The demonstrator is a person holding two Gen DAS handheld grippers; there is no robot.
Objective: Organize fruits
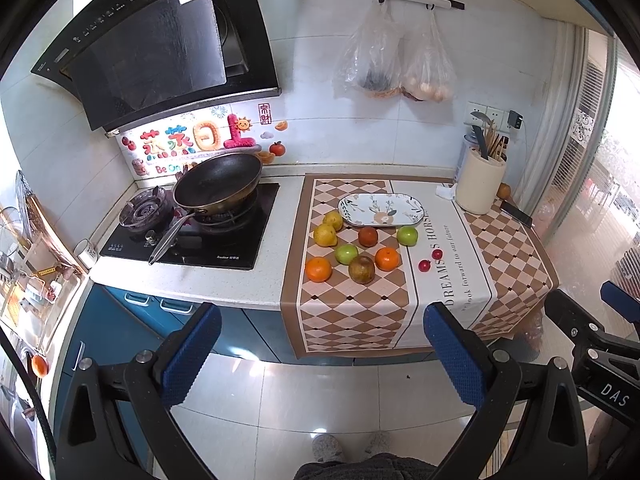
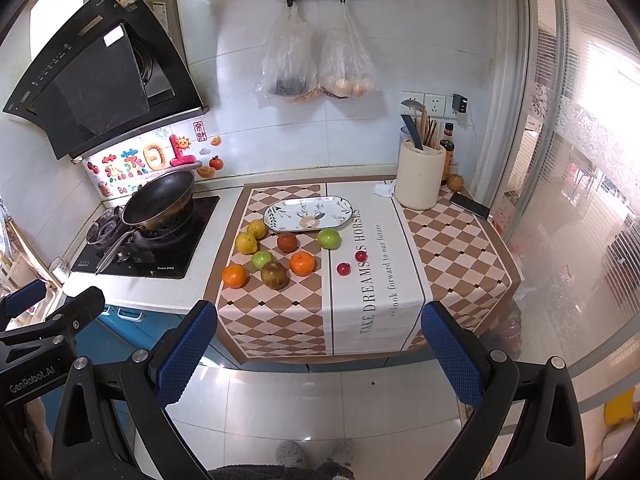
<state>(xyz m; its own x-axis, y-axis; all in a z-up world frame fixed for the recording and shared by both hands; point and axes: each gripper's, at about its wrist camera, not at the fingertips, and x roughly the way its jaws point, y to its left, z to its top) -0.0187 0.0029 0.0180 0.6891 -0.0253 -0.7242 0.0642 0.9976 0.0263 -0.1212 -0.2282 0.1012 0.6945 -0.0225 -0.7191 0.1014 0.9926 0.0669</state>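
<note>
Both tongs, left [image 1: 322, 354] and right [image 2: 320, 350], gape empty above the floor; fruits [image 2: 274, 275] await sorting beside the bare plate [image 2: 308, 213] on the counter [image 2: 168, 294].

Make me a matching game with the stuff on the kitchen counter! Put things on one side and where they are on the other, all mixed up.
Things:
1. black frying pan
2. oval flowered plate
3. black phone
4. two small red fruits

Places:
A. on the white lettered stripe of the cloth
B. on the gas stove burner
C. behind the oranges and apples, empty
D. right of the cream utensil holder

Pairs: 1-B, 2-C, 3-D, 4-A
</note>
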